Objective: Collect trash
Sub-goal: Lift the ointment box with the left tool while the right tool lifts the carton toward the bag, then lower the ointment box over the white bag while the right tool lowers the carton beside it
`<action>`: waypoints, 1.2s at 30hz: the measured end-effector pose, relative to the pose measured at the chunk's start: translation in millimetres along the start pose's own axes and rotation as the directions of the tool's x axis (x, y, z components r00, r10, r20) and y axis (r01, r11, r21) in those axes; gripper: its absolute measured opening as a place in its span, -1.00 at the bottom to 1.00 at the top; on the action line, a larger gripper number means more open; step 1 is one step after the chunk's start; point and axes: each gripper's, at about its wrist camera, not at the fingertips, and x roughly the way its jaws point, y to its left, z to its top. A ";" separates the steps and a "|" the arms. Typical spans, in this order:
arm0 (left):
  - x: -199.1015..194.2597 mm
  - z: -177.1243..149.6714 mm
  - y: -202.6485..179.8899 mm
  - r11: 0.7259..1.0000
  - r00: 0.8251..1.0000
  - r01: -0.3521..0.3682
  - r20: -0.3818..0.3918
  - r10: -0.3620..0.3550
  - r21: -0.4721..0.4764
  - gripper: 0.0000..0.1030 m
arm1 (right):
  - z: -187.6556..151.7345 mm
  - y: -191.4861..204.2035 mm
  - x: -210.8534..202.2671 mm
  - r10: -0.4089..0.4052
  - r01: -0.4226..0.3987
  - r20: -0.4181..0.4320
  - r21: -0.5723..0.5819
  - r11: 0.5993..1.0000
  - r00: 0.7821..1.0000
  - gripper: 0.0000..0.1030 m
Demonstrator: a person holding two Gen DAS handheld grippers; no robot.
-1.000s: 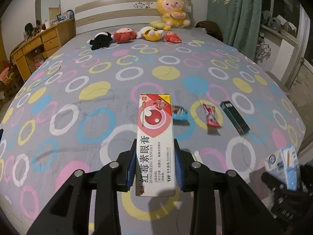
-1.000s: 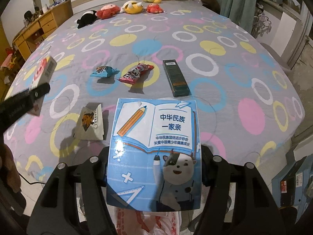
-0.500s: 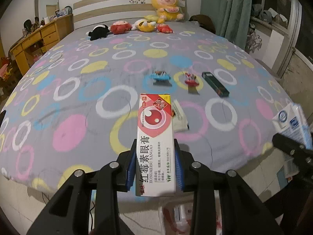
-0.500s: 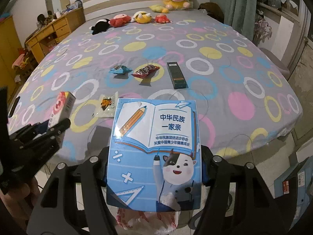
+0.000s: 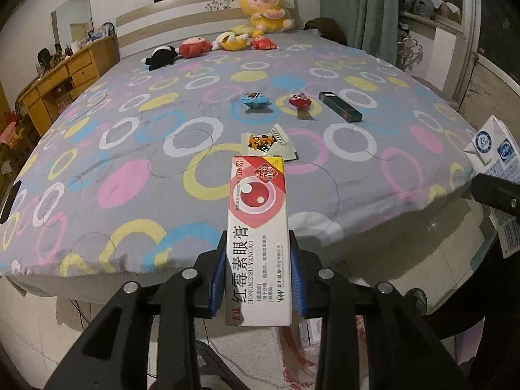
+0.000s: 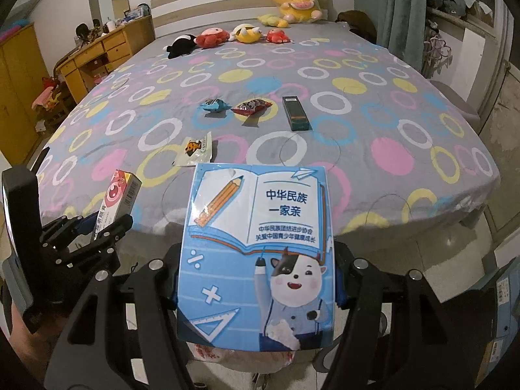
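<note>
My left gripper (image 5: 258,260) is shut on a white and red ointment box (image 5: 258,214), which stands upright between the blue pads. My right gripper (image 6: 256,276) is shut on a blue carton (image 6: 260,227) printed with a cartoon cow. Both are held past the foot edge of the bed, above the floor. On the bed (image 5: 130,169) lie a blue wrapper (image 5: 256,100), a red wrapper (image 5: 300,101), a dark green box (image 5: 340,106) and a flat sachet (image 5: 268,141). A white plastic bag with red print (image 5: 302,357) shows on the floor below the left gripper.
Several plush toys (image 6: 211,37) line the headboard. A wooden dresser (image 6: 97,55) stands to the left and a green curtain (image 5: 357,9) to the right. A black phone (image 5: 9,200) lies at the bed's left edge. A blue box (image 6: 500,308) sits on the floor at right.
Both grippers have drawn back from over the bed to beyond its foot edge, each still holding its item. The floor and the plastic bag have come into view below.
</note>
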 end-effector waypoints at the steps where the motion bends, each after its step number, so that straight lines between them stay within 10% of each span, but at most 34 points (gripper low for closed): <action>1: -2.1 -4.6 -2.5 1.000 1.000 0.000 0.001 0.000 0.001 -0.37 | -2.1 -0.5 -1.0 0.000 0.000 -0.001 -0.002 1.000 1.000 0.22; 18: 10.0 -72.3 -46.0 0.989 0.983 0.122 -0.148 -0.109 0.081 -0.37 | -65.4 -1.1 26.2 -0.010 0.006 -0.107 -0.039 0.999 0.994 0.22; 36: 79.8 -138.2 -63.5 0.956 0.917 0.246 -0.357 -0.176 0.159 -0.37 | -129.5 -11.0 122.8 0.029 -0.048 -0.316 -0.053 0.997 0.948 0.23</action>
